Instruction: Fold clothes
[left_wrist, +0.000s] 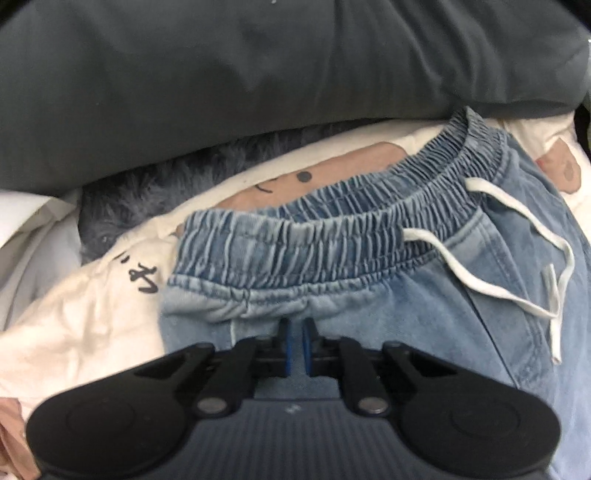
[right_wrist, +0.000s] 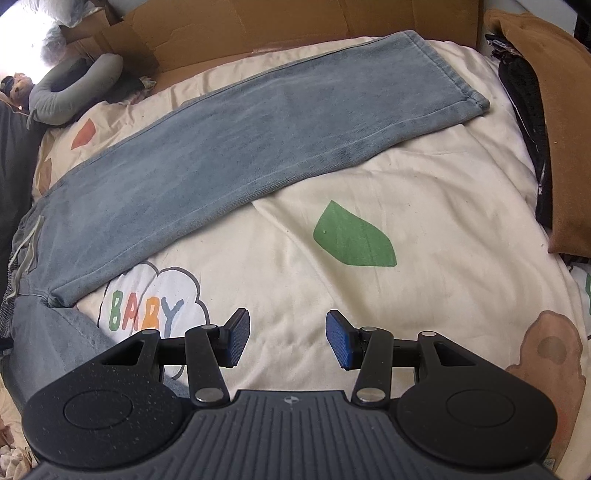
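Light-blue denim trousers (right_wrist: 229, 147) lie flat; left gripper (left_wrist: 295, 334), jaws nearly together just below the elastic waistband (left_wrist: 332, 229), should pinch both layers, right gripper (right_wrist: 287, 334) gaping, empty

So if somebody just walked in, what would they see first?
Probably the big light blue jeans, stretched flat across the cream blanket with one long leg reaching to the far edge. Next comes their crinkly elastic waistband with its white drawstring, right in front of the nearly shut left gripper. The blanket's green leaf and colourful BABY cloud pop out too.
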